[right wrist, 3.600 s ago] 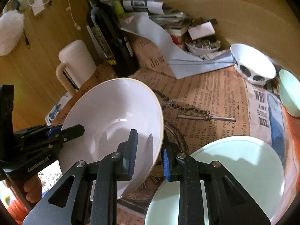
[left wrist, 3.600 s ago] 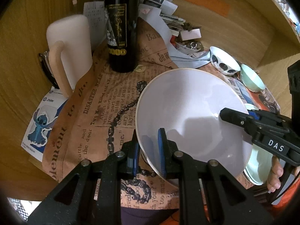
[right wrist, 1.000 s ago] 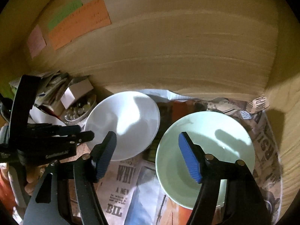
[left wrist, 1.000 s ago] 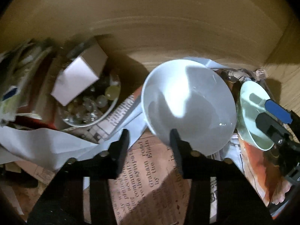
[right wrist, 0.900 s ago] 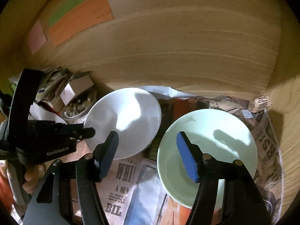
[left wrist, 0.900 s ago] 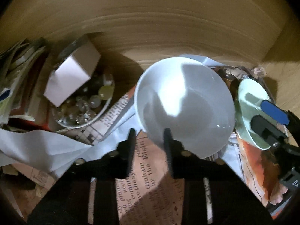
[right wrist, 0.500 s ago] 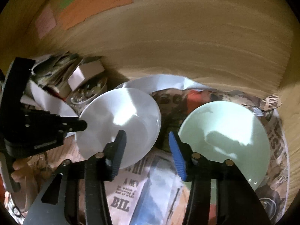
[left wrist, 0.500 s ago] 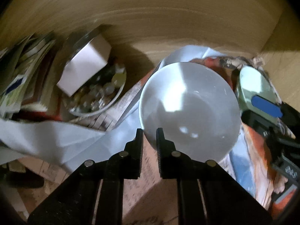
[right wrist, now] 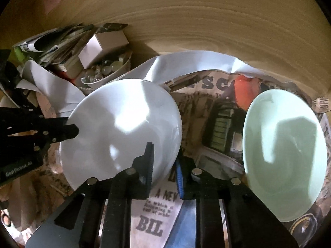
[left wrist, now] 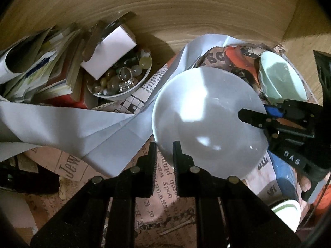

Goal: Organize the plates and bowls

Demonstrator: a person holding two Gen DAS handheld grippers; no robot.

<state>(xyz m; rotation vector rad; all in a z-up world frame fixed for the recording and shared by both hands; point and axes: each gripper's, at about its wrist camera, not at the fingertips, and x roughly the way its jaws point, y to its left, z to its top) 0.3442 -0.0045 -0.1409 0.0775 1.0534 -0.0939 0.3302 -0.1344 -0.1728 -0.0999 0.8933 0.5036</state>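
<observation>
A large white bowl [left wrist: 209, 122] sits near the back wall; it also shows in the right wrist view [right wrist: 122, 130]. My left gripper [left wrist: 164, 153] is shut on its near rim. My right gripper [right wrist: 163, 159] is shut on the opposite rim, one finger inside the bowl, one outside. A pale green bowl [right wrist: 283, 150] stands to the right of the white bowl, apart from it; it shows in the left wrist view [left wrist: 279, 80] behind the right gripper.
A small bowl of beads and rings [left wrist: 122, 78] with a white box [left wrist: 109, 51] on it stands left of the white bowl. Books and papers [left wrist: 41, 62] pile at the far left. A white paper strip [left wrist: 82, 128] lies across newsprint. The wooden wall [right wrist: 186, 16] is close behind.
Both grippers were open beside the bowls a second ago. They have closed onto the white bowl's rim on opposite sides. The right gripper shifted left, away from the green bowl.
</observation>
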